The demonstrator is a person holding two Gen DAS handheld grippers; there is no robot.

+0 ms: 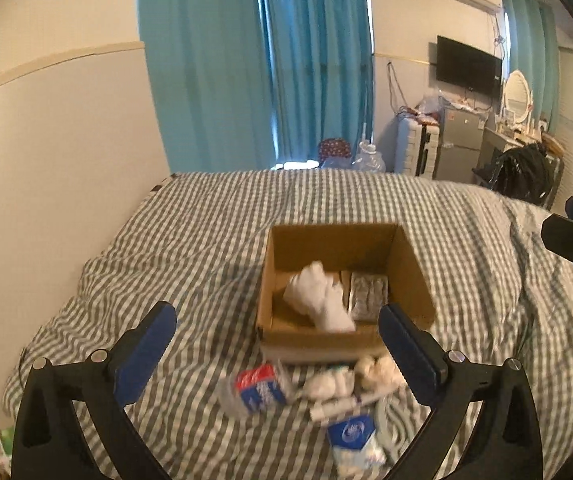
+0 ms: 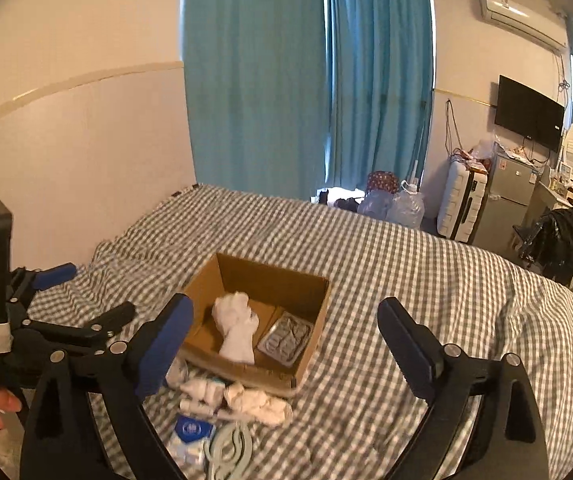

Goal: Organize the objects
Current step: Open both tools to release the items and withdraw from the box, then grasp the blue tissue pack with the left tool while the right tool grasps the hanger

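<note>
Two grippers: the left gripper and the right gripper both hang over the bed with jaws spread wide and nothing between them.
Box: the cardboard box sits on the checked bedspread, just ahead of both grippers; inside lie a white glove and a grey blister tray.
Loose things: near the box's front wall lie a red-and-blue packet, a white tube, a crumpled white cloth, a blue-labelled pack and a pale ring-shaped item, bunched and partly overlapping.
Risk, grip: wide jaws closing on the cluster would likely catch two items at once, or nudge a neighbour away.
Risk, surface: soft bedding gives under pressure, so flat packets may slide rather than lift.
Risk, box: a low approach could clip the front wall and shift it.
Writing: print on the packets is too blurred to read; no brand is legible.
</note>
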